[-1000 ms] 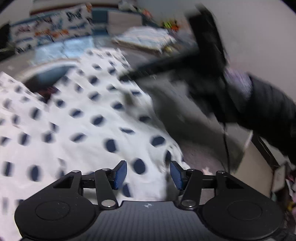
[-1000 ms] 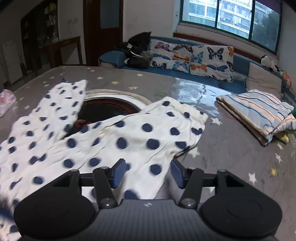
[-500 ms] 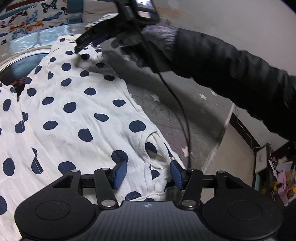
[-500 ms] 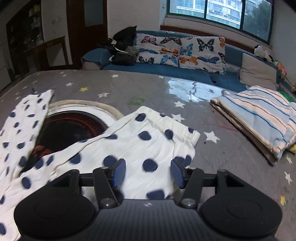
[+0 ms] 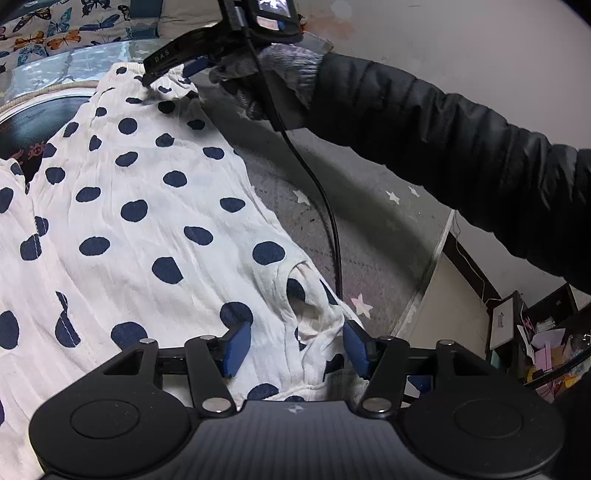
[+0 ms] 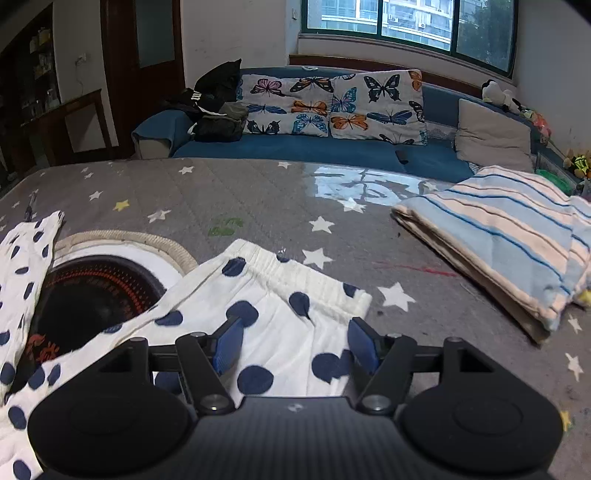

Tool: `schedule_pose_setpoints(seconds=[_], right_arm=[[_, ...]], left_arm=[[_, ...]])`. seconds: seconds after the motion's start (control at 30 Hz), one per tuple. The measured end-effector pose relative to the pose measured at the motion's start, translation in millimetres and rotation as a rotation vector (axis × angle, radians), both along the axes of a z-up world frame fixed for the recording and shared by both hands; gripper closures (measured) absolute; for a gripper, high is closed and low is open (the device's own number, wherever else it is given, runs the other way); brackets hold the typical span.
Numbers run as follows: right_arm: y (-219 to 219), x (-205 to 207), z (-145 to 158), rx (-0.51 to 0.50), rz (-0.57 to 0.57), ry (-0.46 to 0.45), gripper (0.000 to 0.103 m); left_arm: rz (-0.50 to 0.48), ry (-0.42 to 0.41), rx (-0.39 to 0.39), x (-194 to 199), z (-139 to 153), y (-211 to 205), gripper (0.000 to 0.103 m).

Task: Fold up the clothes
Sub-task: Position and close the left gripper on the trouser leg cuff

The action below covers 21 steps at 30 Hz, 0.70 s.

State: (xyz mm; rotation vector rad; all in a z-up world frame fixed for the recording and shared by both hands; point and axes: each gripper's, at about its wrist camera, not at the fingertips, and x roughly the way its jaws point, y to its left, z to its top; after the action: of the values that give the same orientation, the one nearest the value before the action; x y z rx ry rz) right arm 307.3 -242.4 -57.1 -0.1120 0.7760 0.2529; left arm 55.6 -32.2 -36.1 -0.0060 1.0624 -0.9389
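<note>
A: White polka-dot garment (image 5: 140, 206) lies spread on the grey star-print table (image 6: 258, 199), partly over a round black inset (image 6: 85, 295).
B: Left gripper (image 5: 293, 349)?
A: Jaws opening, bunched hem between them, pads not pressing.
B: Right gripper (image 6: 291, 345)?
A: Also opening, over the elastic waistband; nothing clamped. Striped folded blanket (image 6: 509, 236) well apart.

A home living room: blue sofa (image 6: 314, 149) with butterfly cushions (image 6: 376, 107), a window (image 6: 406, 26), star-patterned table cover (image 6: 258, 195)
</note>
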Motion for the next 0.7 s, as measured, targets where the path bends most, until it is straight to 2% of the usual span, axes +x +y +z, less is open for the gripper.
schedule_pose_setpoints(seconds=[0.43, 0.6, 0.7], right_arm=[[-5.4, -50.7, 18.5, -0.037, 0.009, -0.078, 0.014], [-5.8, -67.7, 15.5, -0.052, -0.002, -0.091, 0.001], [-9.0, -77.8, 13.4, -0.048, -0.011, -0.080, 0.000]], left_arm=[[0.088, -0.087, 0.022, -6.8, 6.5, 9.4, 0.023], [0.097, -0.112, 0.031, -9.8, 9.7, 10.7, 0.015], [0.096, -0.131, 0.036, -13.9, 12.5, 9.9, 0.010]])
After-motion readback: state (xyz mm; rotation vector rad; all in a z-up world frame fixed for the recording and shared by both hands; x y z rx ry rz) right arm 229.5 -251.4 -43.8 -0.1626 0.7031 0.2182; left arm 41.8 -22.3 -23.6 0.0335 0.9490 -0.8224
